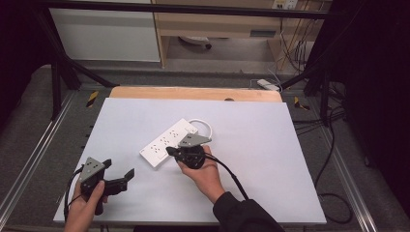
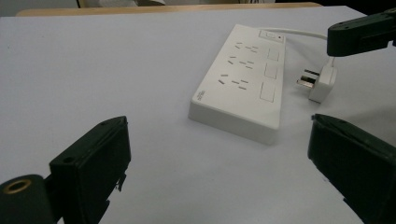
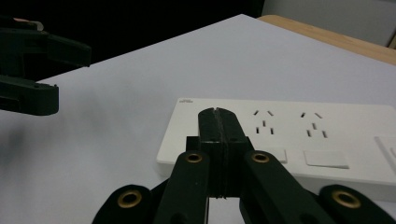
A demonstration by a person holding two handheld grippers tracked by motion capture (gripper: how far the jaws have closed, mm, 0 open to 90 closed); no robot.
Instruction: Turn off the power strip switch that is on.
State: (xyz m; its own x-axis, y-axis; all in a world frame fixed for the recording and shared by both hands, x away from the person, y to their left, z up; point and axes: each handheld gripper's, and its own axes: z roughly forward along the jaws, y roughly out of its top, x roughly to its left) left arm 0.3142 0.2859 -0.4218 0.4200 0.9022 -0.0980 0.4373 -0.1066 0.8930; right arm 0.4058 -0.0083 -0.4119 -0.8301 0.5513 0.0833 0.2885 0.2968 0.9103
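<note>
Right hand-held gripper (image 3: 218, 116), jaws clenched on nothing, is held just above the power strip (image 1: 168, 141) lying mid-counter (image 1: 270, 145). Left hand-held gripper (image 1: 118, 170) is held released, well apart. Plug (image 2: 321, 80) is revealed by the left gripper view.

You're working over a matt white sheet (image 1: 270, 159), smooth like paper or thin board, with a bare wood edge (image 1: 193, 93) peeking out behind it, satin finish. The power strip (image 2: 243, 79) is looking like smooth white plastic with a slight sheen, same for its plug (image 2: 321, 81), whose prongs are showing as shiny metal. Your right gripper (image 3: 217, 122) is showing matt black plastic with brassy inserts; the left gripper (image 1: 118, 173) is probably the same stuff, slightly scuffed.
</note>
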